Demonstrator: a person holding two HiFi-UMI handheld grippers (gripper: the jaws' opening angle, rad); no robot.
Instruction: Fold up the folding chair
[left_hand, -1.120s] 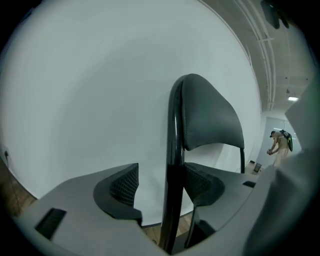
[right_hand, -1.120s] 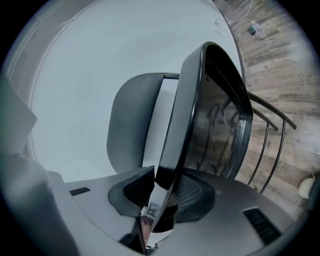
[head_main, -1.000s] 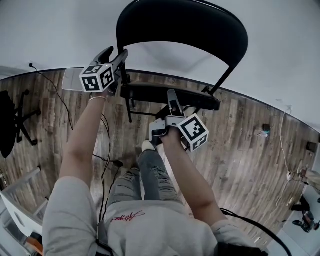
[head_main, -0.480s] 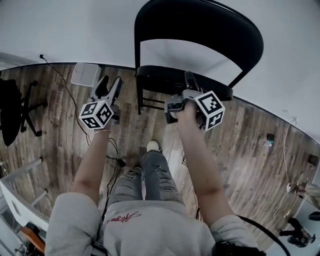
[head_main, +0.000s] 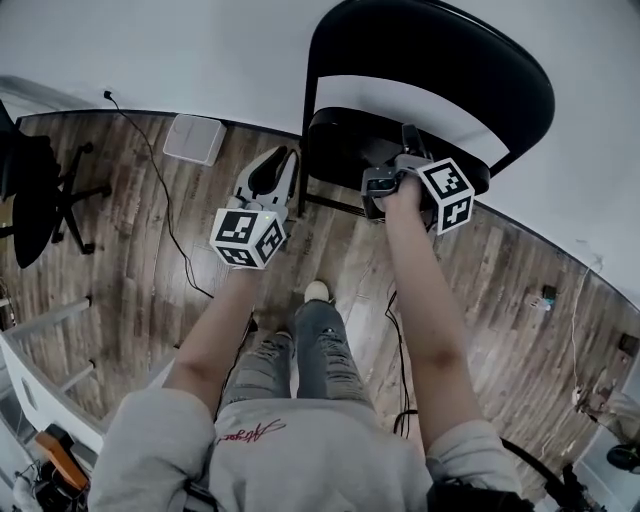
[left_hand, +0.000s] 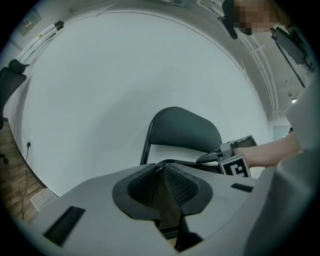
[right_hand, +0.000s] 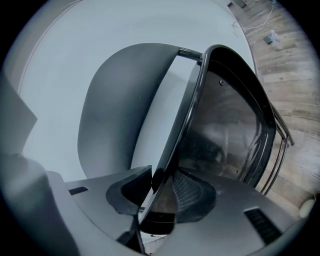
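- Now the chair (head_main: 308, 120) stands on the wood floor (head_main: 150, 260) against a white wall (head_main: 150, 50), with its seat (head_main: 345, 150) apparently tipped part-way up toward the backrest (head_main: 450, 60).
- The right hand-held gripper (head_main: 408, 140) clamps the seat's front rim. Its jaws have just been opening a little, with the rim between the pads.
- The left hand-held gripper (head_main: 282, 160) hangs clear to the chair's left. Its jaws have just been closing and now meet on nothing.
- To fold well, I would keep the rim deep between the pads and swing the seat up along its hinge arc. The left one should probably brace the backrest frame so the legs don't skate.
- Red script (head_main: 255, 432) crosses the person's grey top, too small to read. The cubes carry only square markers.
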